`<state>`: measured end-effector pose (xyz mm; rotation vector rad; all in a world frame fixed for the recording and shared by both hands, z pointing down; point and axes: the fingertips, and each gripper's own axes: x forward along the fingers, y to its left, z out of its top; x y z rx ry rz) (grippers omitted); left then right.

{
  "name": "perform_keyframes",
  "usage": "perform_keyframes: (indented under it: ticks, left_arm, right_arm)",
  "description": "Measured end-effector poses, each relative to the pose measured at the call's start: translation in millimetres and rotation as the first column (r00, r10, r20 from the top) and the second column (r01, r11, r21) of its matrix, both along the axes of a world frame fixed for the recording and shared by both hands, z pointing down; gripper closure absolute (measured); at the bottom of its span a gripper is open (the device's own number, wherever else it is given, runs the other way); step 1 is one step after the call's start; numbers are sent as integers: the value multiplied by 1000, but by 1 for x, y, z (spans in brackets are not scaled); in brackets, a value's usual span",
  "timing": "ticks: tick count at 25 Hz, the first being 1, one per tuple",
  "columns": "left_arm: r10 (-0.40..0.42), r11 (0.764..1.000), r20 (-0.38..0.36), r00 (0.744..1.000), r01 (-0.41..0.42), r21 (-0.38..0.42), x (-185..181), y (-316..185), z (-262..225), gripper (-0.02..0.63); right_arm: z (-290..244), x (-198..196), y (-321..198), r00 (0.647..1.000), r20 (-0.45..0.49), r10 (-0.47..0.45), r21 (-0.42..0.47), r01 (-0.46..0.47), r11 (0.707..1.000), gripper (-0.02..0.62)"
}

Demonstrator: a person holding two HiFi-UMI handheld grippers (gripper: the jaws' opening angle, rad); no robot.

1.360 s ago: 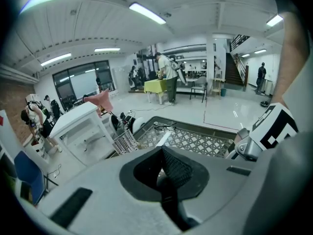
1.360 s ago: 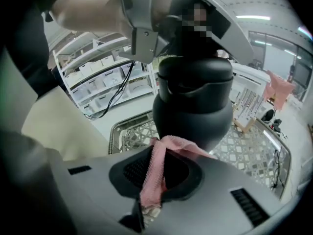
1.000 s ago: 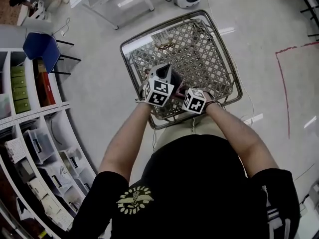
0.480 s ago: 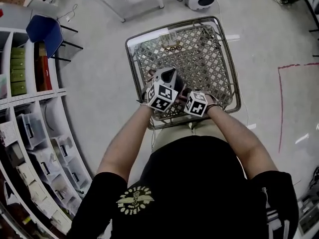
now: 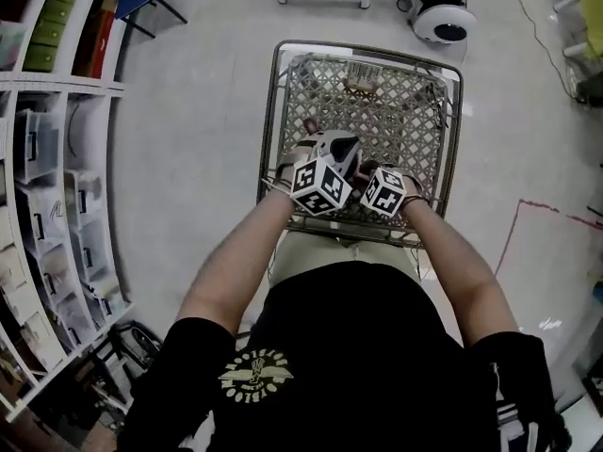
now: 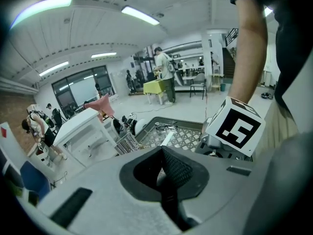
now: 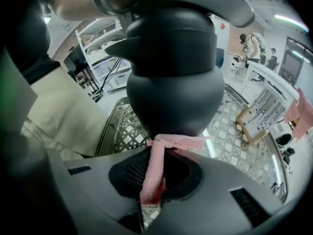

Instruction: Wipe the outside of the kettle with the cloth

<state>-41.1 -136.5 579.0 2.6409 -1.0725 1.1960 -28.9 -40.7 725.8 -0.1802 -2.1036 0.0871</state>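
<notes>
The dark grey kettle [image 5: 336, 149] hangs over the lattice cart, its round belly [image 7: 171, 82] filling the right gripper view. My left gripper [image 6: 164, 168] is shut, and its marker cube [image 5: 320, 185] sits just below the kettle; it appears to grip the kettle's handle [image 7: 205, 1], though the kettle body is hidden in the left gripper view. My right gripper [image 7: 154, 175] is shut on a pink cloth [image 7: 156, 163]. The cloth's folded top edge presses against the bottom of the kettle's belly. The right marker cube [image 5: 383, 191] is close beside the left one.
The metal lattice cart [image 5: 386, 92] lies under the kettle, with a small wooden item [image 5: 362, 83] at its far end. Shelves with bins [image 5: 47, 205] run along the left. A white round machine [image 5: 443, 17] stands beyond the cart. People stand far off [image 6: 164, 77].
The head camera has swung, so the cart sits squarer in view. My right gripper with the cloth has dropped and rolled against the kettle. The left gripper has stayed put.
</notes>
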Motion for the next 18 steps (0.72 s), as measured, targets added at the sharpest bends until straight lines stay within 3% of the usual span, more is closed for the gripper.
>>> perform_keyframes:
  ticks: [5,11,18]
  left_arm:
    - [-48,999,3,999,48,-15,-9,-5,-2,600]
    - [-69,998,21,997,69,7,-8,-14,-3,600]
    - [-102,995,38,994,101,27,-18,0,4,600]
  right_arm:
    - [3,-4,-23,988,-42,-147,41,148,988,558]
    - [5,-15,-67,974,-58,-217,110,222,969,558]
    - [9,-40,-73,956,-61,-286,165,292,942,558]
